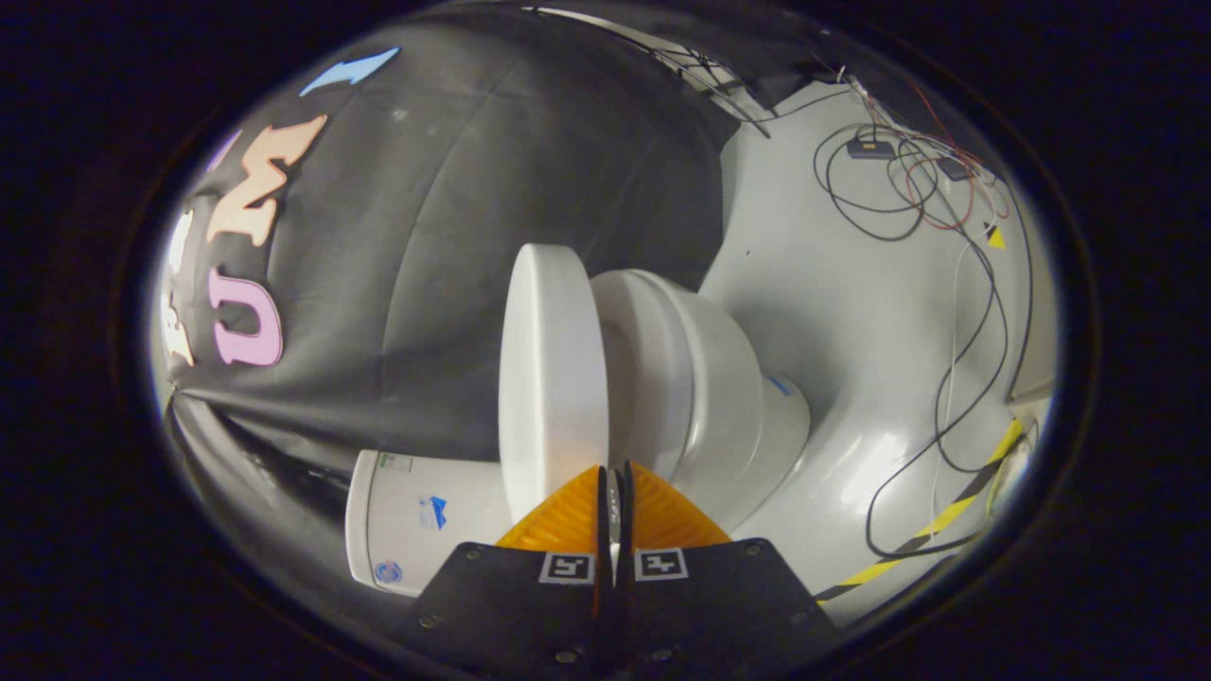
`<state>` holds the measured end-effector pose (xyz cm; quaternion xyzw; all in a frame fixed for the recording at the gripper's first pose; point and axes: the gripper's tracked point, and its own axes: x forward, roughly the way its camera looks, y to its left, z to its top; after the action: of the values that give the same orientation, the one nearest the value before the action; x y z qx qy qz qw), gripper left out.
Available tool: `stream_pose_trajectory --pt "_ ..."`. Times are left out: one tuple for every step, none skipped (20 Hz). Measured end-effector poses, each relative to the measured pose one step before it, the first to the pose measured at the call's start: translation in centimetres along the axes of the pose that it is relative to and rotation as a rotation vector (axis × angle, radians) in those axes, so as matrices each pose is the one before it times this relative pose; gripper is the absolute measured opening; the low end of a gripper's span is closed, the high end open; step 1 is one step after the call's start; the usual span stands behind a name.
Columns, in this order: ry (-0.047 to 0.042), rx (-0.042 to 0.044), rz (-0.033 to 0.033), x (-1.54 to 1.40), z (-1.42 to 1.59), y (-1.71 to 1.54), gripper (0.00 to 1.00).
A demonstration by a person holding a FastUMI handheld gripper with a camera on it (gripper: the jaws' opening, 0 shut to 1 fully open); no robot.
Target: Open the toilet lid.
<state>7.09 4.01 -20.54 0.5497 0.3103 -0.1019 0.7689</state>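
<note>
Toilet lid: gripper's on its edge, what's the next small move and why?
Probably keep swinging the lid away from the bowl toward the tank. The gripper appears nearly shut, its fingers seeming to pinch the lid's rim, though the contact is hard to confirm. The lid already stands raised, well clear of the seat, but has not yet reached the tank.
</note>
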Motion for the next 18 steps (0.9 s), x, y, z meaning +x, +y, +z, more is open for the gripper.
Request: stream_pose_trajectory --pt "-0.00004 -0.00607 0.00317 -0.293 -0.040 0.506 0.01" --pt "0.00015 -0.01885 0.00058 -0.091 -0.029 0.411 0.01" --pt "0.00006 -0.02879 -0.00630 -0.078 -0.069 0.290 0.01" --pt "-0.00001 -0.04289 -0.00876 -0.158 -0.015 0.267 0.01" --pt "0.00161 -0.03802 -0.00506 -0.276 0.006 0.211 0.01" --pt "-0.00599 -0.02406 0.00081 -0.309 -0.063 0.521 0.01" --pt "-0.01272 0.01126 0.01013 -0.246 0.164 0.575 0.01" --pt "-0.01217 0.01301 0.01516 0.014 0.155 0.642 0.01" --pt "-0.00276 0.00411 0.00924 0.056 0.064 0.335 0.01" --pt "-0.00040 -0.00704 -0.00237 -0.287 -0.130 -0.012 0.01" --pt "0.00006 -0.01881 -0.00958 -0.185 -0.059 -0.072 0.01" --pt "-0.00379 -0.02404 -0.01080 -0.048 0.063 0.125 0.01" --pt "-0.00159 -0.02590 -0.00504 -0.166 -0.023 0.258 0.01" --pt "-0.00921 -0.01096 0.00647 -0.139 0.028 0.626 0.01" --pt "-0.00150 -0.01119 0.01572 -0.184 0.054 0.821 0.01" --pt "-0.00058 -0.00893 0.01541 -0.291 -0.120 0.729 0.01" --pt "-0.00222 -0.02098 0.01709 -0.238 0.107 0.757 0.01" --pt "-0.00278 -0.02654 0.00948 -0.334 0.047 0.582 0.01"
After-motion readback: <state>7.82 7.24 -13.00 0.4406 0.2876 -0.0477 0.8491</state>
